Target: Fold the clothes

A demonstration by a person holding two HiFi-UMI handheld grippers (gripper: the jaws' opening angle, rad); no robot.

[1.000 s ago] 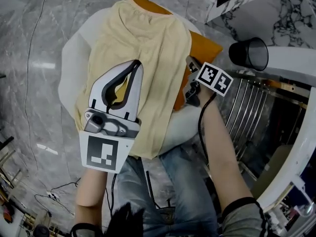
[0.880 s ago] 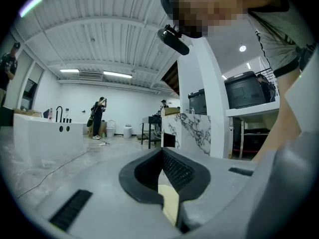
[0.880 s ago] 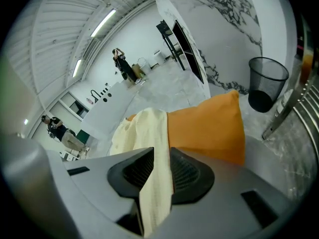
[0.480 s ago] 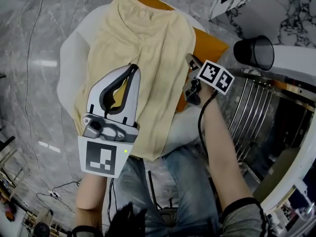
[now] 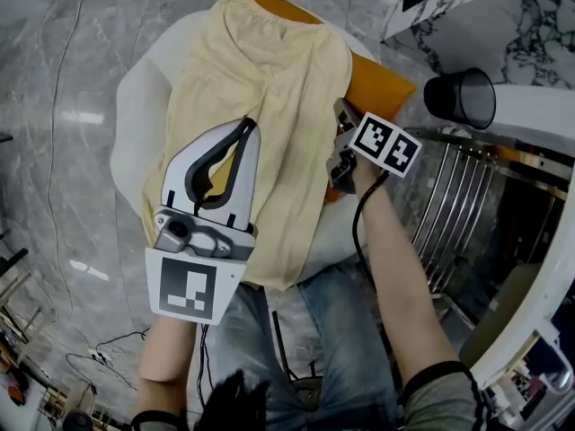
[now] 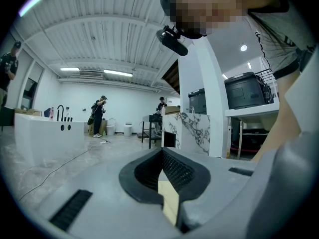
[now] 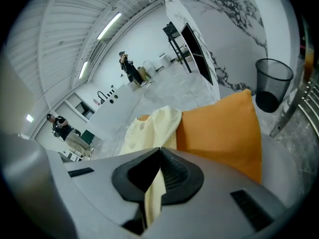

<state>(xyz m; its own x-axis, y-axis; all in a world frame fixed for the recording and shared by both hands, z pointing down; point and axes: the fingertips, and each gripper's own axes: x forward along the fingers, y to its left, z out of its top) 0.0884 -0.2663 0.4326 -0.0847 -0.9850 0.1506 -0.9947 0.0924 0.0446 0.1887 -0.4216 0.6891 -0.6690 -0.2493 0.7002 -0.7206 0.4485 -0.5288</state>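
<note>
Left hand-held gripper (image 6: 160, 152) pinches the yellow shorts (image 5: 269, 70). Right hand-held gripper (image 7: 159, 151) just closed on their edge, over the orange cushion (image 7: 224, 128).

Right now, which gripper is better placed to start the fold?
Likely right: right gripper just closed on the yellow garment's edge by the orange cushion; left gripper grips cloth too, held high.

Holds the left gripper (image 5: 249, 124) out ahead on a bare left forearm (image 5: 166, 357), close to level, jaws met tip to tip with a sliver of yellow cloth (image 5: 269, 70) nipped between them. Reaches the right gripper (image 5: 340, 108) further forward on an outstretched right forearm (image 5: 395, 277), tilted steeply down. Has just been closing its jaws, which pinch a fold of the same cloth. Seems to wrap the right hand (image 5: 359, 173) round the handle, mostly hidden under the marker cube (image 5: 386, 144).
</note>
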